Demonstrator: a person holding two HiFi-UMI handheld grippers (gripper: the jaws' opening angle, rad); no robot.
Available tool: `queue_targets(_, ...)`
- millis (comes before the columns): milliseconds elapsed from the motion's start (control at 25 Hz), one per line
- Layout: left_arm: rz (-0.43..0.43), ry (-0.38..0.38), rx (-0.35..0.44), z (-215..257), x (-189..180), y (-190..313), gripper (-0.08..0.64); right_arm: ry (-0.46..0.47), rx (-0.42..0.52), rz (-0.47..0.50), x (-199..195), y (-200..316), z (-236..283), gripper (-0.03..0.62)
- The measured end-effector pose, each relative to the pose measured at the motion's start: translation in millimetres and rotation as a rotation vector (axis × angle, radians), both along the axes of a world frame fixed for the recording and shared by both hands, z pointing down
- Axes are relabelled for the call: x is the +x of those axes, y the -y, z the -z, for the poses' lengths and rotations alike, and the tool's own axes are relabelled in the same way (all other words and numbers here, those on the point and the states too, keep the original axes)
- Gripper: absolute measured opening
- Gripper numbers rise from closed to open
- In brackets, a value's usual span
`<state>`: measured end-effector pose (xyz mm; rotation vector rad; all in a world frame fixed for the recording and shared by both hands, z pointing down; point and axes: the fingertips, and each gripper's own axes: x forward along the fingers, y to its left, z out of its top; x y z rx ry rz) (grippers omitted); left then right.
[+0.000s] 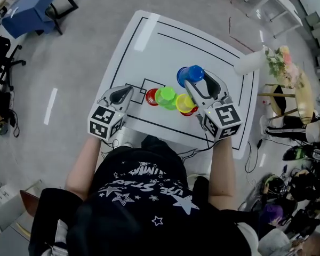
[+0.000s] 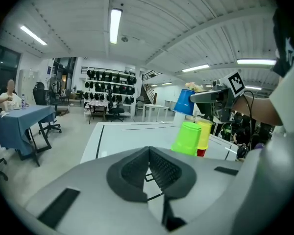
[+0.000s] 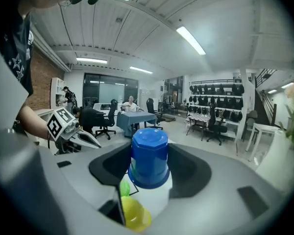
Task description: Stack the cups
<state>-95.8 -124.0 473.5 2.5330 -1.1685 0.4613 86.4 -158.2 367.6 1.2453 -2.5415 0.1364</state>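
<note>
Step in hand: carry of the blue cup [image 3: 149, 158] towards the stack. It is clamped base-up in the right claw [image 1: 197, 81] and held clear of the surface [image 1: 149, 41], at about 12 o'clock of the yellow cup [image 1: 184, 102].

Left claw [image 1: 129, 91]: jaws together, nothing between them. It is parked at 9 o'clock of the cup row, just beside it.

Next move, as judged: the blue cup is to be brought over an upturned cup, most likely the yellow one, squared to its base and lowered straight down. The claw is to be let go only once the cup is seated. A skewed descent could tip the cup beneath.

Count:
- blue cup: one, in the air
- yellow cup: one, apparently seated on a second red cup [image 1: 193, 111]
- green cup [image 1: 165, 95]: one, at 9 o'clock of the yellow
- red cup [image 1: 151, 96]: one at the row's 9 o'clock end, so two red
- cups in all: five
</note>
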Motion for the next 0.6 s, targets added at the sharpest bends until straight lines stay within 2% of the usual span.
queue_targets(320,-0.057,-0.019,0.018,3.6,4.1,-19.9,0.011,-0.004,-0.041,-0.011,-12.1,-44.4,-5.0,0.235)
queue_targets(600,-0.084,-0.014,0.014,4.8,-5.9,-36.9,0.011,-0.025,-0.070,-0.039,-19.4,-60.4,-13.3,0.235)
